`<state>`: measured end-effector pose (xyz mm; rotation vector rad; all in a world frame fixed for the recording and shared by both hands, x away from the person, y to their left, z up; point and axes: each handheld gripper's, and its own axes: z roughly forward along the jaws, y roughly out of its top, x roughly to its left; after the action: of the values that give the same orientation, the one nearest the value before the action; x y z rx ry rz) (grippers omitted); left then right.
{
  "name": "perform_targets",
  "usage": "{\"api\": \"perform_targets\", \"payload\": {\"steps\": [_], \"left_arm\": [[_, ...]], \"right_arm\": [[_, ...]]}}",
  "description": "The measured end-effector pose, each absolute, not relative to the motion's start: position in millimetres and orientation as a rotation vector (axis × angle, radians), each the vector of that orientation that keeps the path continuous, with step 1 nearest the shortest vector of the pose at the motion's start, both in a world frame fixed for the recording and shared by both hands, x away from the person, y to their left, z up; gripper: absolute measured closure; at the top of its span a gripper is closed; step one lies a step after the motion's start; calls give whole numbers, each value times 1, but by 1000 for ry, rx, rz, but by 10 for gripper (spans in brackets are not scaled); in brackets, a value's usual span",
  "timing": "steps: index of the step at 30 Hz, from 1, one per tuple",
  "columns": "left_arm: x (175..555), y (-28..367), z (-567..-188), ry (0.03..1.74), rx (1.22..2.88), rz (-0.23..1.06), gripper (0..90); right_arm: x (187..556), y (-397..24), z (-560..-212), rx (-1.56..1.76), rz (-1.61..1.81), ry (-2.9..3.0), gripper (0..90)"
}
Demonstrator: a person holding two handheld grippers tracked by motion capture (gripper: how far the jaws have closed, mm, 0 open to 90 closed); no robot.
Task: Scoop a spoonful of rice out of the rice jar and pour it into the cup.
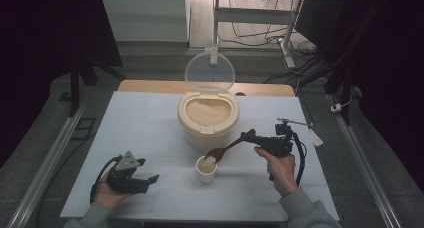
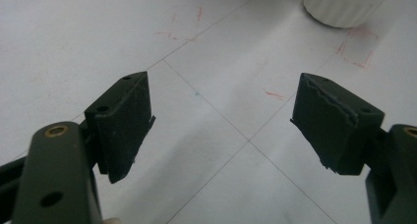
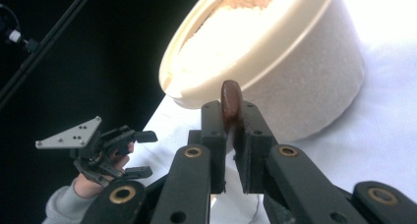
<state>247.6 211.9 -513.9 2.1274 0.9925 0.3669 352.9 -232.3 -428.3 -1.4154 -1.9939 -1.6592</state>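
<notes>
Ideally the wooden spoon [image 1: 226,149] tips slowly, its bowl centred over the small cup [image 1: 206,169] on the worktop [image 1: 150,128] so no rice spills. Right gripper [image 1: 248,136] jaws are clamped on its handle, wrist angled down-left. Left gripper [image 1: 150,170] rests low, jaws apart and empty.

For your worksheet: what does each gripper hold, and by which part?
The right gripper holds the wooden spoon by its handle end; the left gripper holds nothing.

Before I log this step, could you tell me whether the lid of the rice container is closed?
No, the clear lid stands swung up behind the rice container, leaving the rice inside open to the high view.
</notes>
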Motion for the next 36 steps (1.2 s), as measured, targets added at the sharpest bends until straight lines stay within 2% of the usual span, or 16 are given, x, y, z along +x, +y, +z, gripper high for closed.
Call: {"api": "perform_targets", "payload": {"steps": [9, 22, 36], "left_arm": [[248, 212, -514, 994, 2128, 366, 224], [248, 212, -514, 995, 2127, 367, 224], [248, 214, -514, 997, 2125, 365, 224]], "right_arm": [[344, -228, -413, -1321, -1745, -2121, 830], [345, -232, -418, -1297, -1762, -2073, 830], [345, -249, -405, -1261, -1833, -2069, 830]]}}
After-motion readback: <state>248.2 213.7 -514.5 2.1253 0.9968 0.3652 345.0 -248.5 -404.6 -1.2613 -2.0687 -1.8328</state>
